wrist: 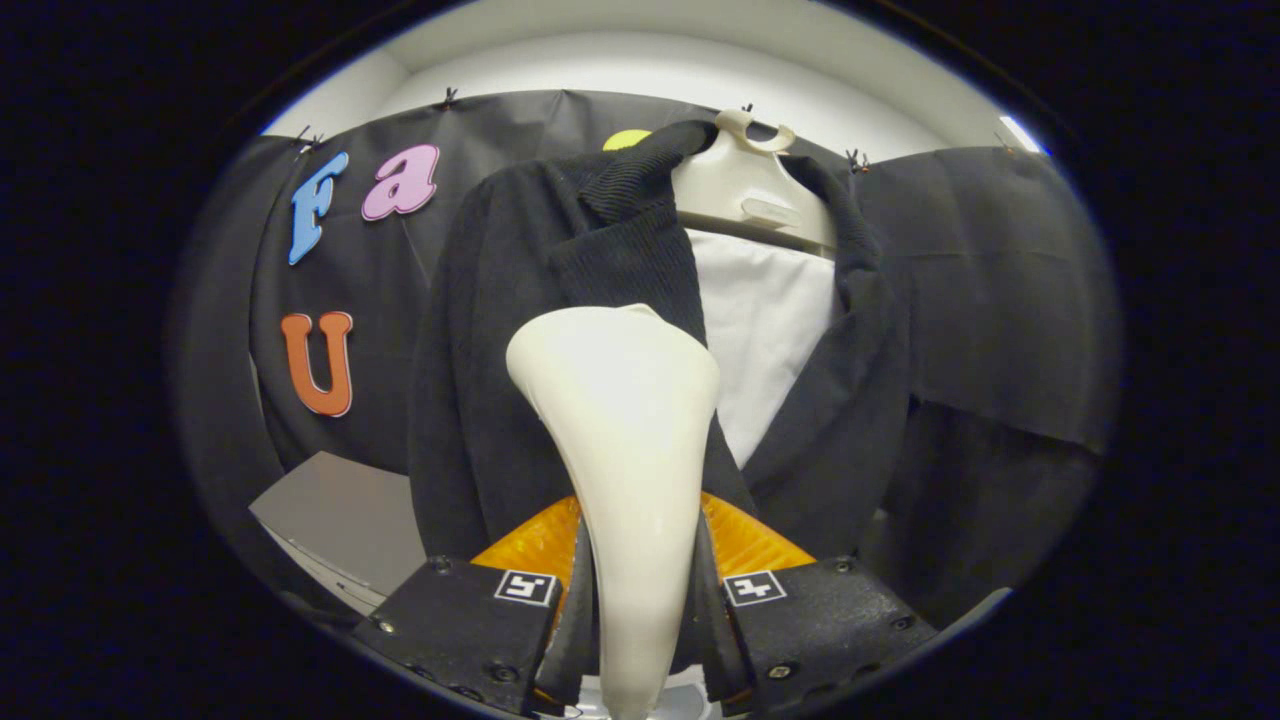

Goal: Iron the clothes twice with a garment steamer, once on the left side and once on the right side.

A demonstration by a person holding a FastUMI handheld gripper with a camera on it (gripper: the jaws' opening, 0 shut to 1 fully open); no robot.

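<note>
A dark knit cardigan hangs open on a cream hanger, with a white panel showing between its two front edges. My gripper is shut on the neck of a cream garment steamer, both fingers pressing its sides. The steamer's broad head rises beyond the fingers and stands against the cardigan's left front edge, about chest height. Where the head meets the cloth is hidden behind the head itself.
A grey board or table surface lies low to the left of the cardigan. Black cloth walls close the booth behind and to both sides. A white ceiling runs above.
</note>
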